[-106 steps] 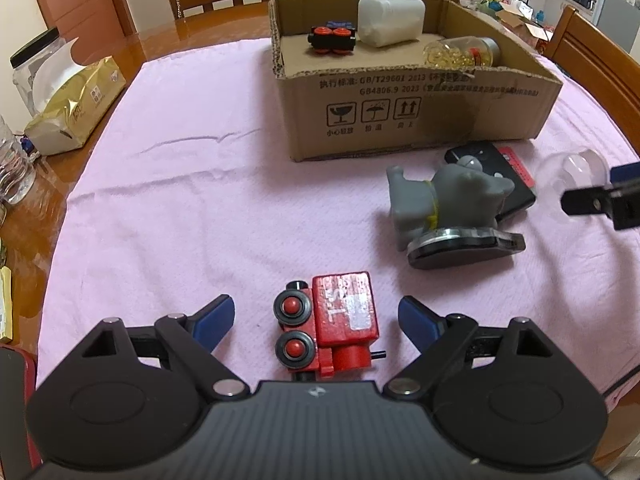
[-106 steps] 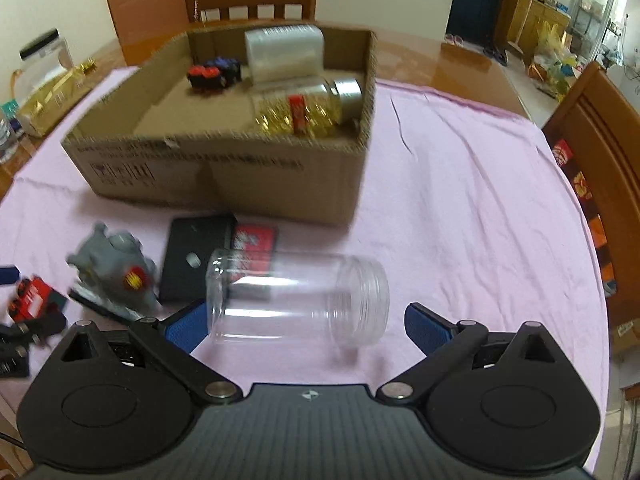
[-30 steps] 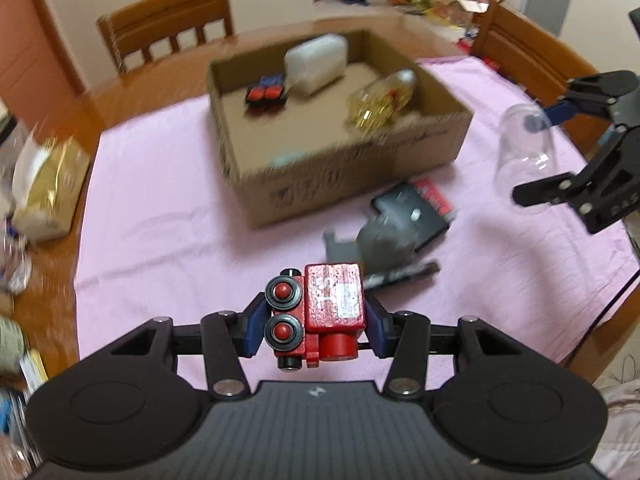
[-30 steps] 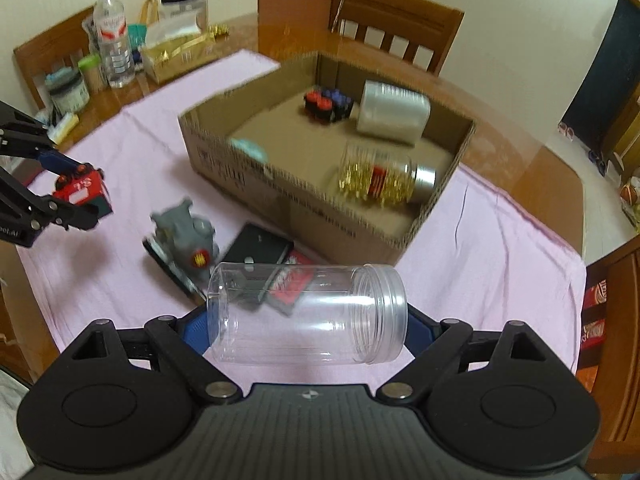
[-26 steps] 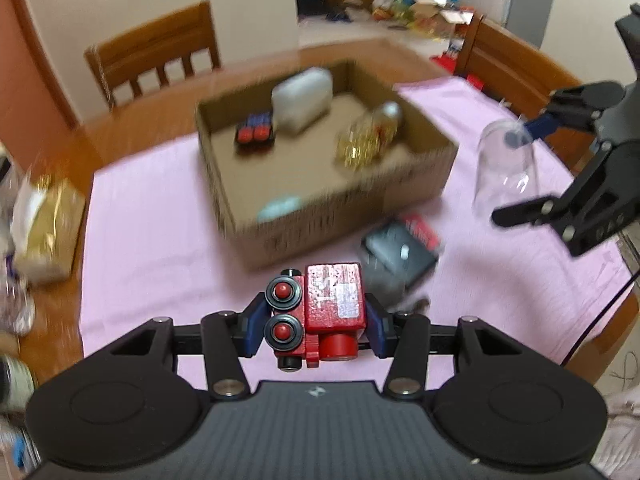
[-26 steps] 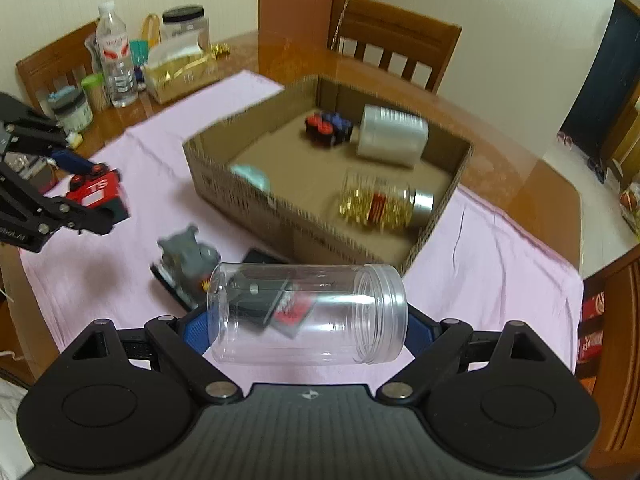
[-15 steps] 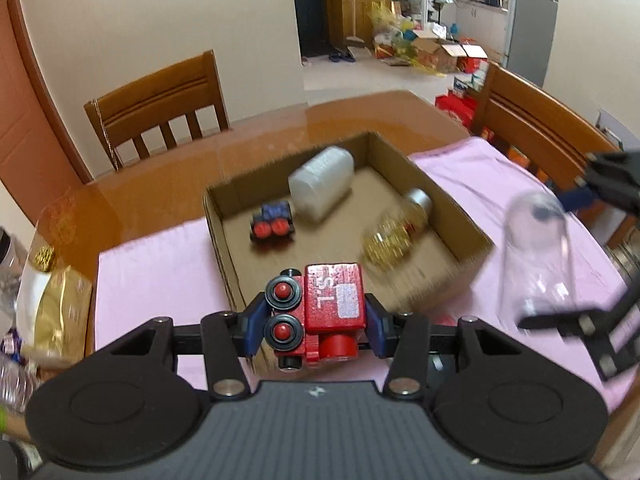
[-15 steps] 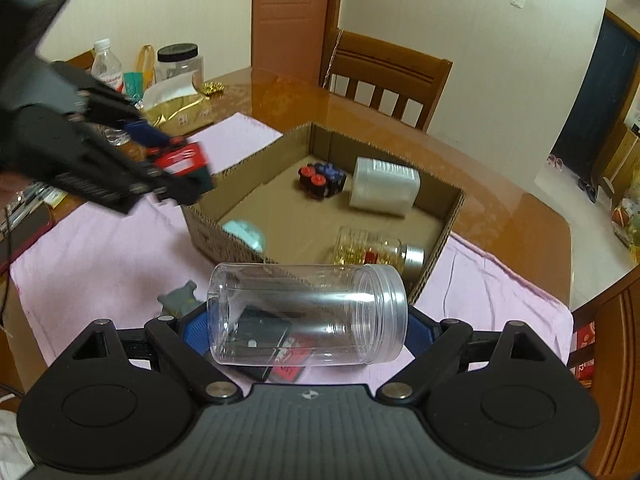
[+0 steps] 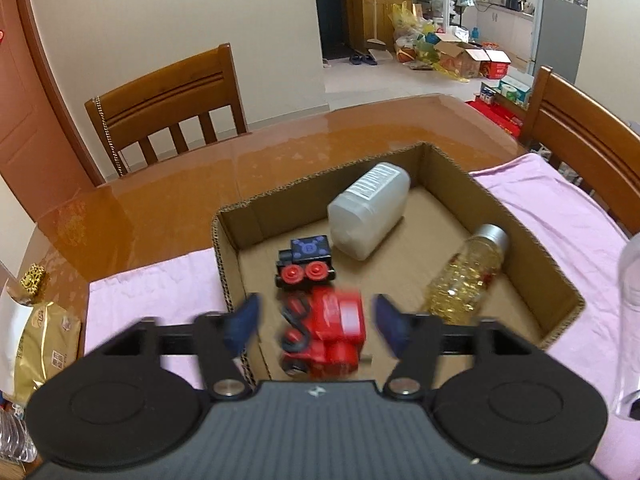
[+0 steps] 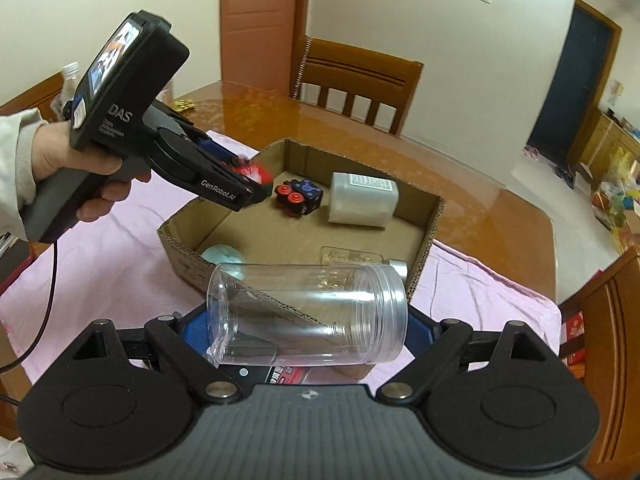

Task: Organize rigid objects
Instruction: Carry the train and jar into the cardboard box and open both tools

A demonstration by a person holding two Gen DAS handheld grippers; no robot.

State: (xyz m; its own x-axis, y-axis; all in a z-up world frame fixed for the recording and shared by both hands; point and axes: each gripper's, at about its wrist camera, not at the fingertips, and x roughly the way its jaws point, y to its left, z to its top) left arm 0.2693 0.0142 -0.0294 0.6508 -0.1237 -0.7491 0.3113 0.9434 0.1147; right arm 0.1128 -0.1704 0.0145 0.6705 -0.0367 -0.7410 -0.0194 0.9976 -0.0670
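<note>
Left wrist view: opening left gripper [image 9: 316, 322], blue fingers [image 9: 244, 320] clear of red toy train [image 9: 326, 336], blurred, dropping over cardboard box [image 9: 560, 292] beside blue toy train [image 9: 306, 262]. Could have bounced off it. Right gripper [image 10: 308, 330] clamped on clear jar [image 10: 308, 314]; risked slipping.
</note>
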